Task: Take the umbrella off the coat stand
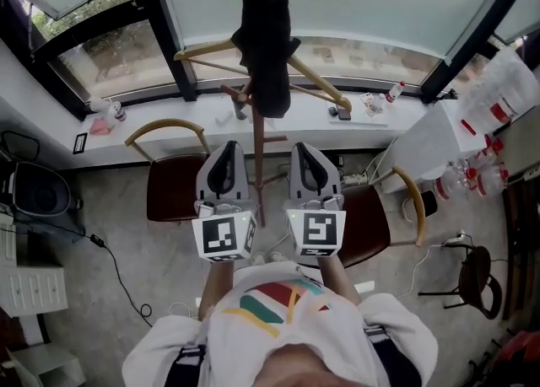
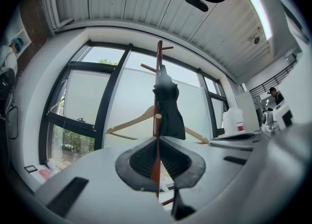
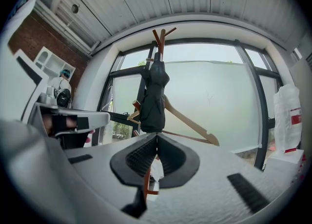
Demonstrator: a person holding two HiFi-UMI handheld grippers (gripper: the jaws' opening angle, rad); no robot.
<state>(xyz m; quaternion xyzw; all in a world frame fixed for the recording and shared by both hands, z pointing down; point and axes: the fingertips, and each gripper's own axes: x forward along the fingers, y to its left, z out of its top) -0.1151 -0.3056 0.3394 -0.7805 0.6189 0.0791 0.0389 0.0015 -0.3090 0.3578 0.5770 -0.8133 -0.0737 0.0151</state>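
The left gripper (image 1: 226, 147) and the right gripper (image 1: 302, 147), each held in a person's hand, sit side by side at chest height, pointing at a coat stand (image 1: 256, 153) in front of a wide window. In the left gripper view the dark ribbed pads of the left gripper (image 2: 158, 137) meet at their tips with nothing clamped between them. The right gripper view shows the right gripper (image 3: 157, 135) likewise closed and empty.

The umbrella (image 1: 266, 48) hangs on the stand, just ahead of both grippers and untouched by either. It is black and folded, with its fabric gathered in loose, soft folds. From the left gripper view the umbrella (image 2: 168, 108) is narrow at the top and flares toward the bottom. It hangs upright against the reddish-brown pole below the stand's upper pegs (image 2: 165, 48). From the right gripper view the umbrella (image 3: 153, 101) is a slim dark bundle with a bulge near its upper end.

A pale wooden hanger (image 1: 312, 77) spreads its arms to either side behind the umbrella. Two dark-seated chairs (image 1: 169, 187) stand on the floor beneath the white window sill (image 1: 160, 132).
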